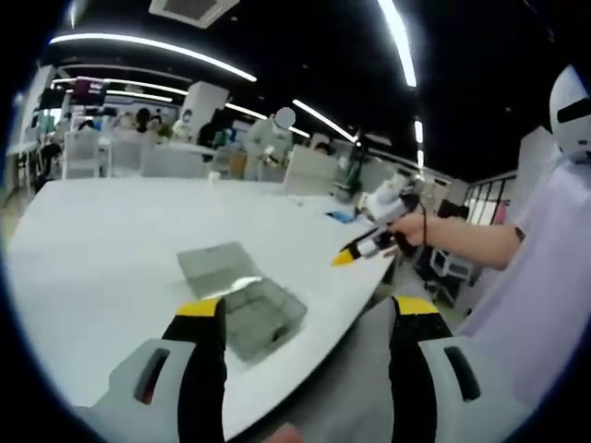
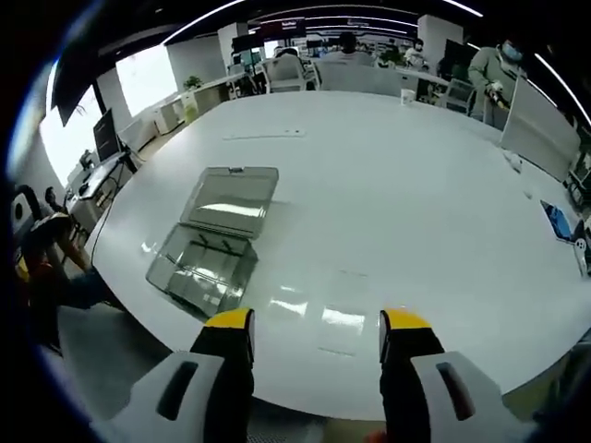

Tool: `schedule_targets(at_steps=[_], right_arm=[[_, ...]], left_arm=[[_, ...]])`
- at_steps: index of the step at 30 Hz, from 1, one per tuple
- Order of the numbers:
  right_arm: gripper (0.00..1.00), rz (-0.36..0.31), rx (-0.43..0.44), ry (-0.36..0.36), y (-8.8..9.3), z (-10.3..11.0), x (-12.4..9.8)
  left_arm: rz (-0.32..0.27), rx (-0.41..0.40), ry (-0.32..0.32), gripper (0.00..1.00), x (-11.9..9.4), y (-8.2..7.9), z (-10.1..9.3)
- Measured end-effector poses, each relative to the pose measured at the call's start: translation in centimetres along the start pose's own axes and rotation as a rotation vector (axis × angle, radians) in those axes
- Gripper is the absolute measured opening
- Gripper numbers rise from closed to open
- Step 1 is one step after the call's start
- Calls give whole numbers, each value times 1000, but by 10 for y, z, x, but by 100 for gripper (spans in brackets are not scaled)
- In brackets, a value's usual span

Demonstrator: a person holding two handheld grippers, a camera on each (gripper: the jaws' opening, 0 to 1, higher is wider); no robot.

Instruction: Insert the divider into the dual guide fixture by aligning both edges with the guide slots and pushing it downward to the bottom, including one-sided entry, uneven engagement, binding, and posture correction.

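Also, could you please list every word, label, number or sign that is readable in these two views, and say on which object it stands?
No text can be read in either view.
Dark sign hanging from the ceiling at the far end of the room: too small and blurred to read.
Clear plastic box on the white table: no label visible.
Blue item at the table edge: any print too blurred to read.

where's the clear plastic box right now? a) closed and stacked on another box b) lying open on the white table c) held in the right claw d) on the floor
b: the clear plastic box lies on the white table with its lid flipped back, and the right claw is open and apart from it.
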State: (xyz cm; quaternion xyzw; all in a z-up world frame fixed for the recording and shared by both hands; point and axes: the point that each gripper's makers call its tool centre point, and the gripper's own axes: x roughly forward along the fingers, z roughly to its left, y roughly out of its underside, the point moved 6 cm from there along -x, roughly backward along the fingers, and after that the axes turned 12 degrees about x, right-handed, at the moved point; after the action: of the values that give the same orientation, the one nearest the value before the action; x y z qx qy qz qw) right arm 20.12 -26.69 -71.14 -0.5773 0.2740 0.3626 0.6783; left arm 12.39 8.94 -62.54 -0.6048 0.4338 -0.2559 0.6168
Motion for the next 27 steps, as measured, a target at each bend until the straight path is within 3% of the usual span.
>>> schedule_targets(at_steps=[14,27], right_arm=[[48,21,75,34,3,-2,18],[48,92,116,66,5,-16,45]], left_arm=[[-19,-26,2,70,-8,7,-2],[-11,-57,-21,69,-20,17,5]])
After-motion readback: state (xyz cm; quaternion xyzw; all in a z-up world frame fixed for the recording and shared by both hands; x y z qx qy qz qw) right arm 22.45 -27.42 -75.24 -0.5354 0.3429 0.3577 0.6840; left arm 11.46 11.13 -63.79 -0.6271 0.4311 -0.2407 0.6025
